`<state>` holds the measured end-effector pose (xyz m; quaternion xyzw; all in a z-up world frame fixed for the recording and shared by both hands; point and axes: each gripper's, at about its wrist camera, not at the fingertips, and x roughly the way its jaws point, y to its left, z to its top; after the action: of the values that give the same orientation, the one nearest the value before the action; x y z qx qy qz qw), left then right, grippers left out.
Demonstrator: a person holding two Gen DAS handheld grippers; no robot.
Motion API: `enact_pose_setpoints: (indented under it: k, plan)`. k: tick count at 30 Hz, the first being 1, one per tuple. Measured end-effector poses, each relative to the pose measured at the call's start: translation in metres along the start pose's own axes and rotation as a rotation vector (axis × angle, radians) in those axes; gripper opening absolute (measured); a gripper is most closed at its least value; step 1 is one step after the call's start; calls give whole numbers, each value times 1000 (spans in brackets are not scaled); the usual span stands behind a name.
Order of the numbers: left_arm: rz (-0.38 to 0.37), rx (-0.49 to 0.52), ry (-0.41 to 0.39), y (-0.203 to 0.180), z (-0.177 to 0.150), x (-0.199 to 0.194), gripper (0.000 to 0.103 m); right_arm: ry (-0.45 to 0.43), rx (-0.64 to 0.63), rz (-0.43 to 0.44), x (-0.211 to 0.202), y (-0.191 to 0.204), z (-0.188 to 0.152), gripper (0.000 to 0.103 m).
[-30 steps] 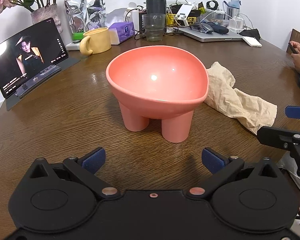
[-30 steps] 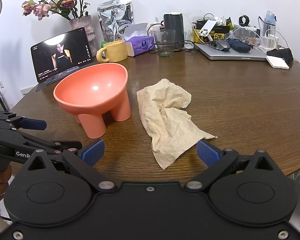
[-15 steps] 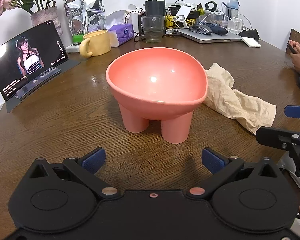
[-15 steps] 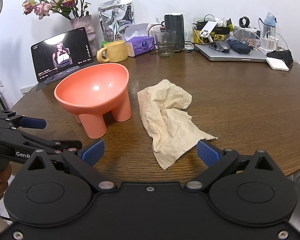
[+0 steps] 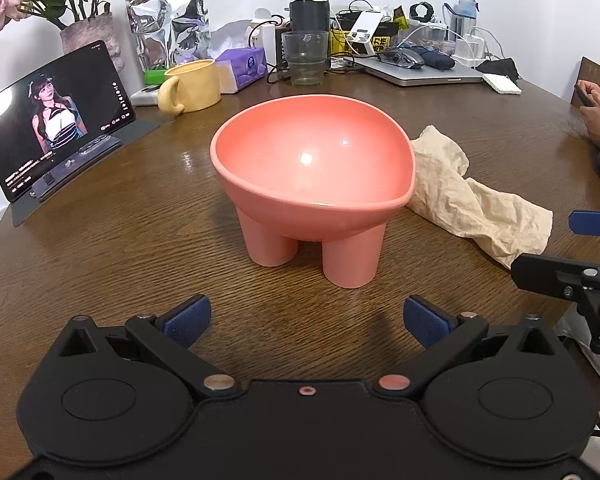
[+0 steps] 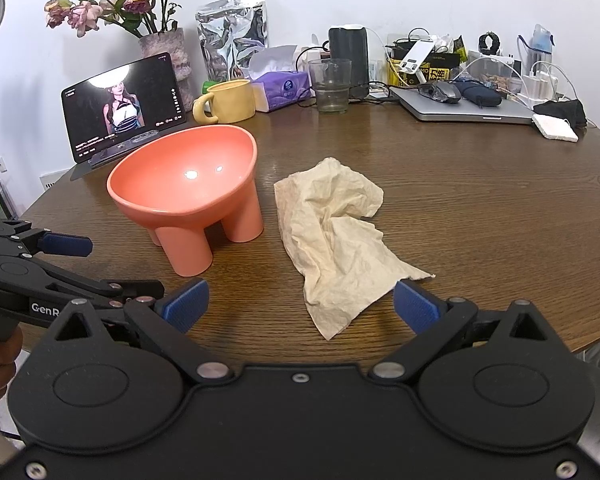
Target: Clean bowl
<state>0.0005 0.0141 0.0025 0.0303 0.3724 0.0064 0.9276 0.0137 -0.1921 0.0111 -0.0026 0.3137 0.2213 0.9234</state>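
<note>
Beige cloth (image 6: 336, 240) lies centre-frame, probably nearest the empty, wide-open right gripper (image 6: 300, 304); left gripper (image 5: 306, 320) likewise faces the bowl (image 5: 312, 168)

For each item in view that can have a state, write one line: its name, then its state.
Pink bowl: upright on its legs, empty.
Cloth: crumpled, lying flat beside the bowl.
Tablet: propped up, screen on.
Glass: upright, looks empty.
Yellow mug: upright.
Laptop: lid closed.
Left gripper: open, holding nothing.
Right gripper: open, holding nothing.
</note>
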Motion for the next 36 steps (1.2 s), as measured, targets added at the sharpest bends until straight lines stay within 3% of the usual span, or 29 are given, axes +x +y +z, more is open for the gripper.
enact_pose_setpoints:
  k: [25, 36]
  plan:
    - [-50, 68, 3, -1, 32, 28, 103, 36, -8, -69, 30, -9, 28, 100]
    - [-66, 46, 5, 7, 38, 48, 103, 60, -12, -75, 45, -11, 35, 100]
